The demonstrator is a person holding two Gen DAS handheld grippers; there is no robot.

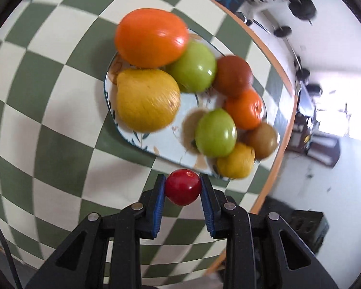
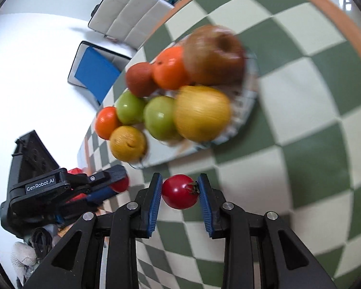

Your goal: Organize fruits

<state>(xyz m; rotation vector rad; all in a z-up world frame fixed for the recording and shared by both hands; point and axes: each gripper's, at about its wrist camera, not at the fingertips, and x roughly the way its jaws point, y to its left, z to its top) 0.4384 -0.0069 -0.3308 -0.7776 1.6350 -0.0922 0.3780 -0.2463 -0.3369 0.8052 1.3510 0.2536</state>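
Note:
A floral plate [image 1: 166, 139] on the green-and-cream checked table holds several fruits: a big orange one [image 1: 151, 37], a yellow one [image 1: 145, 100], green ones [image 1: 215, 132], a brown-red one and smaller ones. My left gripper [image 1: 183, 187] is shut on a small red fruit [image 1: 183, 187], held above the table just short of the plate. My right gripper [image 2: 180, 191] is shut on a red tomato [image 2: 179, 192] with a stem, near the plate [image 2: 240, 118]. The left gripper [image 2: 115, 183] also shows in the right wrist view, to the left.
The table's orange rim [image 1: 272, 67] runs close behind the plate. Beyond it are a white floor, a chair with a blue seat [image 2: 96, 69], a cream cushioned chair [image 2: 130, 12] and a black box [image 1: 308, 226].

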